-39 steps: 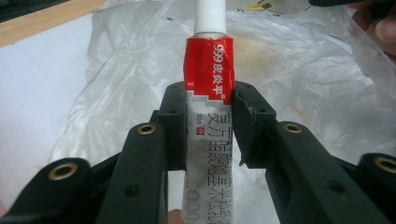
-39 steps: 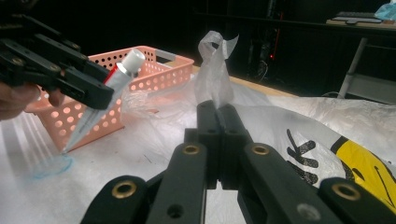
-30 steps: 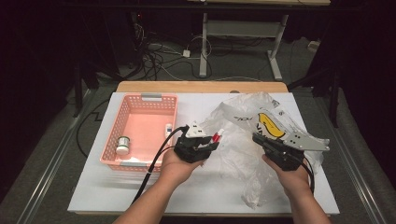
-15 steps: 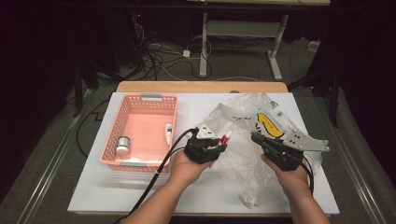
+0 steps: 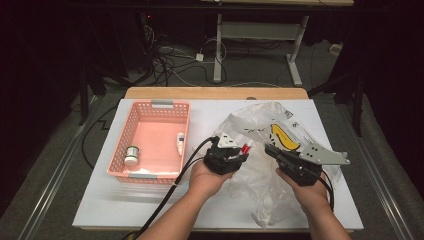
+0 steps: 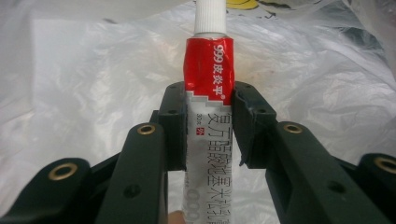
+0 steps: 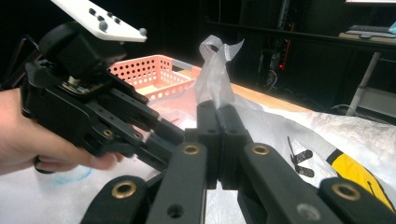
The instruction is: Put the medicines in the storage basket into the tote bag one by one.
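A pink basket [image 5: 150, 112] sits on the left half of the white worktop [image 5: 100, 205], holding a small round jar [image 5: 132, 154] near its left wall and a slim white tube [image 5: 180, 145] by its right wall. To its right lies a crumpled clear plastic bag [image 5: 260, 120] with a yellow print, spread over much of the right half of the worktop.

The left gripper [image 5: 239, 148] hovers at the bag's left edge, just right of the basket. Its fingers [image 6: 175, 121] are part-way closed and pinch a red-and-white ointment tube [image 6: 208, 70] across its middle, white cap pointing away toward the bag.

The right gripper [image 5: 270, 150] rests over the bag's middle. Its fingers [image 7: 208, 126] are pressed tight together on a twisted bit of the bag's film [image 7: 215, 70], which stands up above the tips. The two grippers are near each other, with a short gap between.

Bare worktop lies open along the front edge and behind the basket; the bag reaches close to the right edge.
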Tool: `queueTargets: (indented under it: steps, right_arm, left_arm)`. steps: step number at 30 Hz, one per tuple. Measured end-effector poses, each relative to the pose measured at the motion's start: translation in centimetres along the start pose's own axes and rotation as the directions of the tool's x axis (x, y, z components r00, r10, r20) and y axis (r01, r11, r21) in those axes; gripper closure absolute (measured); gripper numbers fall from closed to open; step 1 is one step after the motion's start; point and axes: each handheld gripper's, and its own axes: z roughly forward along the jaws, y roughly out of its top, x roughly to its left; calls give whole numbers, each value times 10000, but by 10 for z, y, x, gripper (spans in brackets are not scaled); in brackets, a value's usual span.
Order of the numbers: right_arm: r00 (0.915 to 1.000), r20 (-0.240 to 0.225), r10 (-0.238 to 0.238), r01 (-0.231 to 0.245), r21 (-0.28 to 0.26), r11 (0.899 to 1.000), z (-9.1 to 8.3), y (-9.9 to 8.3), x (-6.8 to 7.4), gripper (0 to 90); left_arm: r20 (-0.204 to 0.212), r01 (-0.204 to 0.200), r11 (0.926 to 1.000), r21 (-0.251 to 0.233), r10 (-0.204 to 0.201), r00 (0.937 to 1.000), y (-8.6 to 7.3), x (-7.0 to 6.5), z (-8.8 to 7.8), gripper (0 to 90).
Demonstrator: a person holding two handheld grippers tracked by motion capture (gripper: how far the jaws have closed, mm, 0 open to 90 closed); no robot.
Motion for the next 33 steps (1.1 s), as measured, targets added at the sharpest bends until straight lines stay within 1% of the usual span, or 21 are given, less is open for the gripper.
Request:
queueTargets:
  steps: [4,5,6,7,12,16,17,18,19,20,22,25,26,28,29,30,32,33]
  right_arm:
    - [10000,-35,44,-44,11,10000,0,0,0,900]
    - [10000,-31,51,-51,-10,10000,0,0,0,900]
    - [10000,-30,57,-58,-44,10000,1,0,0,900]
    - [10000,-36,51,-52,-80,10000,1,0,-1,900]
    - [10000,-60,57,-59,-226,9997,-1,3,-1,900]
    - [9996,-130,247,-252,-339,9991,-3,4,-3,900]
    - [9996,-141,253,-258,-368,9990,-3,4,-3,900]
    - [9995,-133,270,-275,-371,9989,-4,4,-4,900]
    - [9996,-125,264,-269,-381,9989,-4,4,-4,900]
    - [9995,-112,294,-298,-388,9988,-4,4,-5,900]
    - [9995,-123,295,-299,-403,9987,-4,4,-5,900]
    - [9995,-107,313,-317,-398,9987,-4,4,-7,900]
    - [9992,-97,375,-379,-398,9985,-4,4,-7,900]
    - [9993,-70,375,-377,-405,9985,-5,4,-8,900]
    - [9992,-59,395,-397,-406,9984,-5,4,-9,900]
    - [9992,-58,384,-386,-422,9984,-5,3,-9,900]
    - [9990,-37,448,-450,-433,9980,-6,4,-9,900]
    - [9988,-27,489,-490,-451,9978,-6,4,-10,900]
  left_arm:
    - [62,-193,9996,182,192,9998,2,-6,15,665]
    - [62,-193,9996,182,192,9998,2,-6,15,665]
    - [61,-260,9991,333,258,9996,4,-10,23,665]
    - [86,-295,9987,407,292,9995,4,-11,27,665]
    - [-22,-280,9979,581,282,9996,4,-12,45,664]
    - [-241,-212,9984,526,225,9995,6,-9,55,664]
    - [-365,-278,9980,571,300,9989,7,-7,57,664]
    - [-352,-267,9980,571,288,9990,8,-6,60,664]
    - [-258,-107,9986,526,121,9996,8,-7,63,664]
    - [-249,-226,9976,647,242,9994,9,-6,65,664]
    - [-383,-276,9973,685,302,9988,10,-5,69,664]
    - [-434,-231,9981,566,256,9987,12,-6,73,664]
    - [-486,-183,9985,509,207,9986,13,-5,77,664]
    - [-463,-177,9988,464,198,9987,13,-4,80,663]
    - [-454,-226,9987,454,247,9987,13,-4,84,663]
    - [-530,-158,9992,362,177,9984,13,-5,86,662]
    - [-563,-215,9989,427,239,9981,13,-5,88,661]
    - [-593,-53,9994,353,74,9982,12,-6,93,660]
